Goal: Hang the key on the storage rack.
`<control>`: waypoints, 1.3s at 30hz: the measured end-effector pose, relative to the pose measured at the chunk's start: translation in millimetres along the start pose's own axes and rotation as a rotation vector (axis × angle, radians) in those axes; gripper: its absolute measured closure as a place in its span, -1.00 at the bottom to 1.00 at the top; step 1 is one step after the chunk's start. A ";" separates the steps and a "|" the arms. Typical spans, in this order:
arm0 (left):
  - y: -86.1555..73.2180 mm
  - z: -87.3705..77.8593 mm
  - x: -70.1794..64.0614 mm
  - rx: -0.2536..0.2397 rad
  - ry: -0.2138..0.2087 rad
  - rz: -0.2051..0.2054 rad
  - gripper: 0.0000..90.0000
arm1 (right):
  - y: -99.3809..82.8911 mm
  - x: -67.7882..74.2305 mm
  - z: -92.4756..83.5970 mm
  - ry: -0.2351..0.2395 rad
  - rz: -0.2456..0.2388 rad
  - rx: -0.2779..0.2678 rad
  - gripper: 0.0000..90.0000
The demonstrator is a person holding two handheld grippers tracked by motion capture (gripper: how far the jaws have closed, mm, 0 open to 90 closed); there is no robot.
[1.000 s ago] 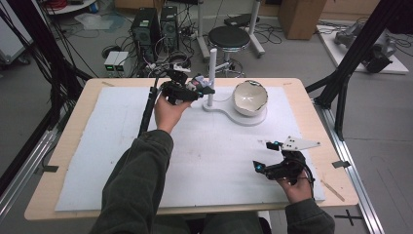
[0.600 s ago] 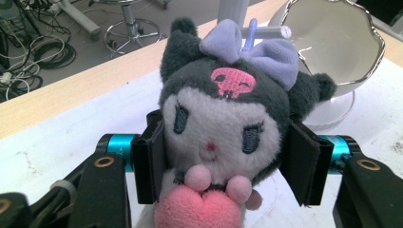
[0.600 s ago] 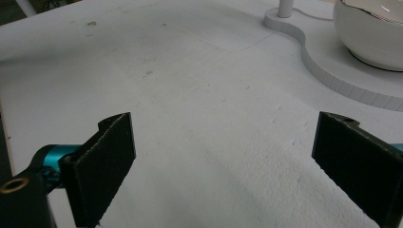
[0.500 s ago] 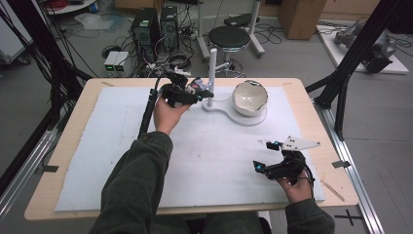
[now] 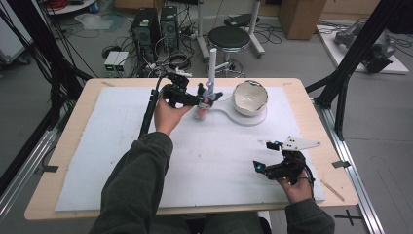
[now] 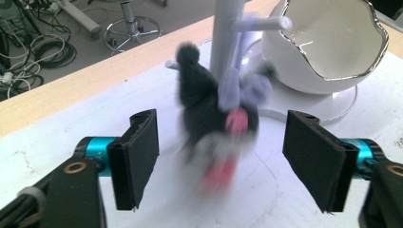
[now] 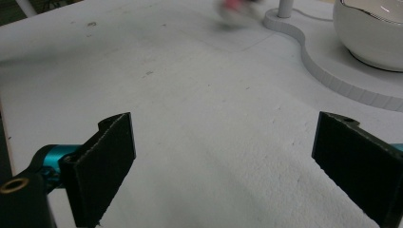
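Note:
A small dark grey plush toy (image 6: 209, 114) with pink and red parts and a pale purple loop shows blurred in the left gripper view, right in front of the white stand's pole (image 6: 225, 38). My left gripper (image 6: 227, 156) has just been opening; its pads stand wide on either side of the toy and do not press it. From above, the left gripper (image 5: 209, 97) sits at the pole (image 5: 212, 63), with the toy (image 5: 201, 111) a pinkish smear just below it. Whether the toy hangs from a peg (image 6: 261, 23) I cannot tell. My right gripper (image 5: 265, 156) rests open near the front right of the mat, nothing between its jaws (image 7: 223, 166).
A white egg-shaped bowl (image 5: 249, 97) with a silver rim stands on the stand's flat base (image 5: 229, 114), right of the pole. A pale mat (image 5: 97, 146) covers the wooden table. A cable (image 5: 148, 107) trails from the left gripper. Behind the table are a stool and computers.
The left gripper's jaws have opened at the pole and let go of the plush toy, which now appears blurred just below them. Both hands stay in place.

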State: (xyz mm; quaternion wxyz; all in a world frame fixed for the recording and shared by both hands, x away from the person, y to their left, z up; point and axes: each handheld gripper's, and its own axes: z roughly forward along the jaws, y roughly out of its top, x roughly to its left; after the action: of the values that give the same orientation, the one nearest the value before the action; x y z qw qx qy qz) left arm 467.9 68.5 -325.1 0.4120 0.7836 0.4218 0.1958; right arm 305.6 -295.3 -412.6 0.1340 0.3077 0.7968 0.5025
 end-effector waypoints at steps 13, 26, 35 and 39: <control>0.5 -6.5 -2.2 -0.015 -0.008 0.028 -0.39 | 0.1 -0.1 -0.4 -0.001 -0.007 -0.002 -0.86; -3.8 -19.5 -5.9 -0.037 -0.023 0.068 -0.39 | -0.1 -0.3 -1.2 -0.009 0.000 -0.002 -0.86; -8.4 -30.7 -6.7 -0.053 -0.040 0.079 -0.40 | -0.4 -0.7 -1.9 -0.021 -0.002 -0.003 -0.86; -8.2 -34.4 -9.1 -0.057 -0.046 0.088 -0.40 | -0.3 -0.1 -1.8 -0.022 0.000 0.000 -0.86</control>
State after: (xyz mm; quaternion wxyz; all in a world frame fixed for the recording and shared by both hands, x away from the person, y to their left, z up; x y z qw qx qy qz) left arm 436.1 80.0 -311.4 0.4348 0.7936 0.3713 0.2077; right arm 304.6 -296.8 -412.0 0.1427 0.3131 0.7953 0.4991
